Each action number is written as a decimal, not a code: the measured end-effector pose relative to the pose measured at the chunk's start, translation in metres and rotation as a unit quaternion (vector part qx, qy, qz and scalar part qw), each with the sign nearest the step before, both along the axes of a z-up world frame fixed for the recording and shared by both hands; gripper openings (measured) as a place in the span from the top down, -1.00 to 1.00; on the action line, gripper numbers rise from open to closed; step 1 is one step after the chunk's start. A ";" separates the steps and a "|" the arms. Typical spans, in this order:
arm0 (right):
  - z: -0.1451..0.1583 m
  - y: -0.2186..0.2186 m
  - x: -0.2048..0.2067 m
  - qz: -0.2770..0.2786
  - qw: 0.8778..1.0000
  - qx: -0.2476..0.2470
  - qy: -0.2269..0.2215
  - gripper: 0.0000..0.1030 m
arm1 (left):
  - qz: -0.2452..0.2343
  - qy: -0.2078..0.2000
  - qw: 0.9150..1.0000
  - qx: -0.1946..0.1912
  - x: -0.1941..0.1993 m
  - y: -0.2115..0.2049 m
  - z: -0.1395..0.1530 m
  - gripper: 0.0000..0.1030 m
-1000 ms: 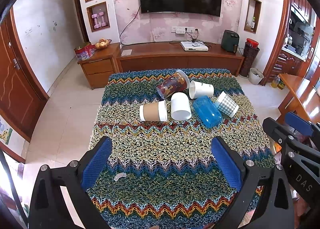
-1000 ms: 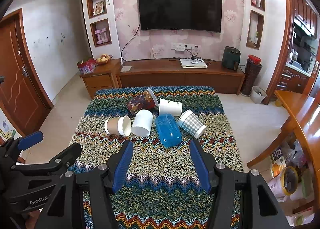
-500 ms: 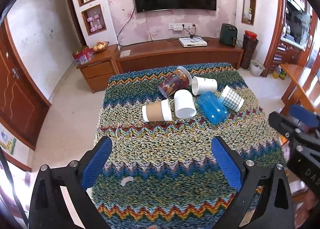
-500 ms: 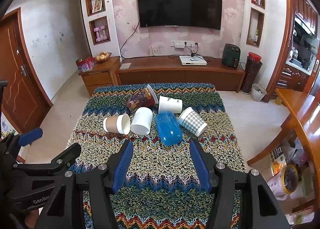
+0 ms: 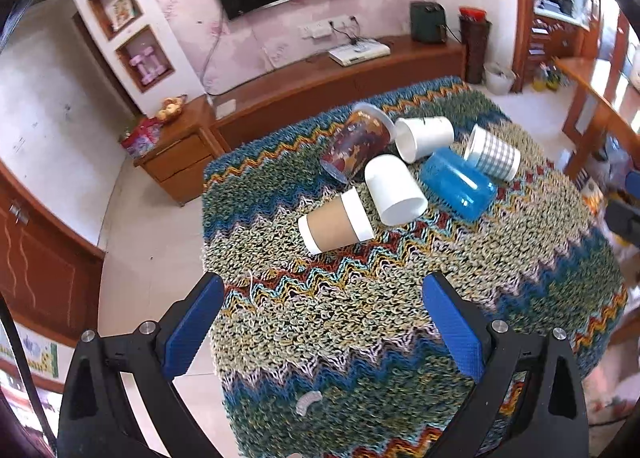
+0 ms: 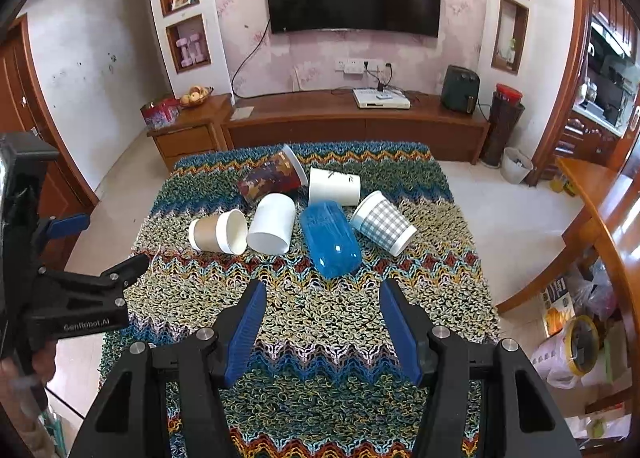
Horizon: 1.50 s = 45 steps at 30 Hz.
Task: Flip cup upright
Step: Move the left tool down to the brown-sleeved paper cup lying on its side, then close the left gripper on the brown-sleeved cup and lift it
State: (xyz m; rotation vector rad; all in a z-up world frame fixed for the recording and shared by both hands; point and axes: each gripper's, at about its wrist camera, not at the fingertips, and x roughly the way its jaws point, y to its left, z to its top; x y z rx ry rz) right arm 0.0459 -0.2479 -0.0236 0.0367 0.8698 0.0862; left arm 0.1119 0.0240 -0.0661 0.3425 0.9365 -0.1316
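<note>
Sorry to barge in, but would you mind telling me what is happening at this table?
A person holds two grippers over a table where six cups lie tipped on a knitted cloth. The job is to stand a cup upright. Neither the left gripper nor the right gripper holds anything; both are open, short of the cups. The brown cup lies nearest the left one.
</note>
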 end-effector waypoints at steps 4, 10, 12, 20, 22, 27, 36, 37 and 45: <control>-0.015 0.002 0.014 0.002 1.000 0.002 0.021 -0.16 | -0.046 0.019 0.999 0.013 0.019 -0.003 -0.016 -0.94; -0.034 0.010 0.026 0.013 0.999 0.004 0.045 -0.16 | -0.111 0.034 0.990 0.079 0.044 -0.016 -0.042 -0.94; -0.038 0.011 0.030 0.014 0.999 0.006 0.051 -0.16 | -0.133 0.047 0.985 0.098 0.053 -0.021 -0.055 -0.94; -0.058 0.010 0.046 0.008 0.997 0.011 0.074 -0.16 | -0.159 0.087 0.969 0.167 0.091 -0.034 -0.107 -0.94; -0.063 0.008 0.050 0.007 0.997 0.011 0.080 -0.16 | -0.161 0.086 0.968 0.174 0.097 -0.036 -0.112 -0.94; -0.073 0.006 0.058 0.003 0.996 0.013 0.092 -0.16 | -0.173 0.089 0.963 0.189 0.109 -0.042 -0.122 -0.94; -0.083 0.004 0.066 0.002 0.995 0.015 0.102 -0.16 | -0.179 0.108 0.957 0.203 0.126 -0.050 -0.142 -0.73; -0.083 0.003 0.066 0.002 0.995 0.016 0.102 -0.16 | -0.179 0.107 0.956 0.204 0.126 -0.051 -0.143 -0.73; -0.087 0.000 0.068 -0.003 0.994 0.020 0.106 -0.16 | -0.175 0.117 0.954 0.214 0.127 -0.057 -0.147 -0.42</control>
